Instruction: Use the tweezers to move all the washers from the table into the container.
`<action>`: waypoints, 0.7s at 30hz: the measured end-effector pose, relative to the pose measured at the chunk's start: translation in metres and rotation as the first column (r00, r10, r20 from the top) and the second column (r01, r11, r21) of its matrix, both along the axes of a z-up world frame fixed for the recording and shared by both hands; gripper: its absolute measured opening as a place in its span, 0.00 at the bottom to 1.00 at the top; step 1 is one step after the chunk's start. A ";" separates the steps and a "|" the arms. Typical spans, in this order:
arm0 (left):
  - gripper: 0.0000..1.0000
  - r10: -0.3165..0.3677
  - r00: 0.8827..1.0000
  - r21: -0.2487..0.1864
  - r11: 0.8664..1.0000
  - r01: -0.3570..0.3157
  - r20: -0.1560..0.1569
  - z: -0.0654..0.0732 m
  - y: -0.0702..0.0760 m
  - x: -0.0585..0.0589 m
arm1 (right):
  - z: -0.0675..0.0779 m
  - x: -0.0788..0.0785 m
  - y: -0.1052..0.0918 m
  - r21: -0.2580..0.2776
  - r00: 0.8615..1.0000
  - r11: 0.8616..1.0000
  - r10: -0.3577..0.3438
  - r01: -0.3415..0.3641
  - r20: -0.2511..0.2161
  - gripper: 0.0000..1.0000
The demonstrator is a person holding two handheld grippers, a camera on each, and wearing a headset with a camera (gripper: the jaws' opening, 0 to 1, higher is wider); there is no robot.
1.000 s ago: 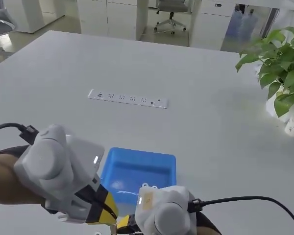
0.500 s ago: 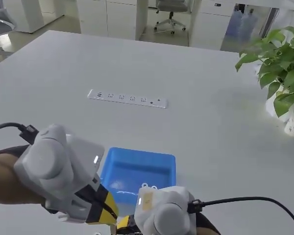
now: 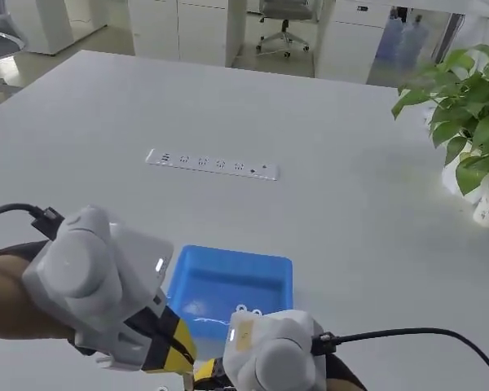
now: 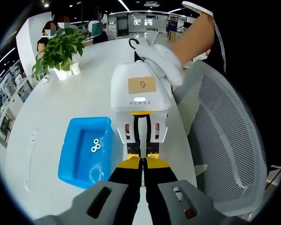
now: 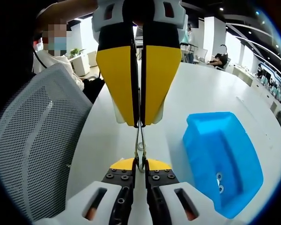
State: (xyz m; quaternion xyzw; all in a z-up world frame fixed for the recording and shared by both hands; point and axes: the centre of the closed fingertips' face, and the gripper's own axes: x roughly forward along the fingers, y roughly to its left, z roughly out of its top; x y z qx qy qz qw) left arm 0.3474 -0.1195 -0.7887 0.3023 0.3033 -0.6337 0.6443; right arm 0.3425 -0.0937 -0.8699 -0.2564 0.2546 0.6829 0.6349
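Observation:
The blue container [image 3: 228, 277] sits on the white table close in front of me, with a few washers [image 3: 246, 310] lying in it. They also show as washers [image 4: 96, 146] in the left gripper view and washers [image 5: 219, 183] in the right gripper view. The two grippers face each other tip to tip just beside the container. Thin metal tweezers [image 5: 139, 140] run between them. My left gripper [image 4: 142, 161] is shut on one end, my right gripper [image 5: 139, 165] on the other. In the head view the left gripper [image 3: 183, 357] and right gripper [image 3: 208, 373] meet at the bottom edge.
A white power strip [image 3: 212, 164] lies mid-table. A potted plant [image 3: 469, 106] stands at the right edge. A grey mesh chair [image 4: 225, 140] is right beside the table's near edge, close to the grippers. The table [image 3: 350, 212] stretches bare past the container.

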 end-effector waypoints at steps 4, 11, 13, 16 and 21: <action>0.04 0.002 1.000 -0.001 1.000 -0.002 -0.002 0.000 0.000 0.000 | 0.000 0.000 0.000 -0.003 1.000 1.000 0.001 -0.001 0.005 0.09; 0.04 0.005 1.000 -0.007 1.000 -0.005 -0.001 0.002 -0.001 0.001 | 0.002 0.001 -0.001 -0.003 1.000 1.000 0.001 -0.001 0.008 0.09; 0.04 0.006 1.000 -0.007 1.000 -0.006 -0.001 0.002 -0.001 0.001 | 0.002 0.001 -0.001 -0.003 1.000 1.000 0.000 0.000 0.006 0.09; 0.04 0.006 1.000 -0.007 1.000 -0.006 -0.002 0.003 -0.001 0.000 | 0.003 0.001 -0.001 -0.003 1.000 1.000 0.002 -0.002 0.005 0.09; 0.04 0.009 1.000 -0.008 1.000 -0.009 -0.003 0.006 0.000 0.000 | 0.005 0.000 -0.001 -0.003 1.000 1.000 0.005 -0.005 0.005 0.09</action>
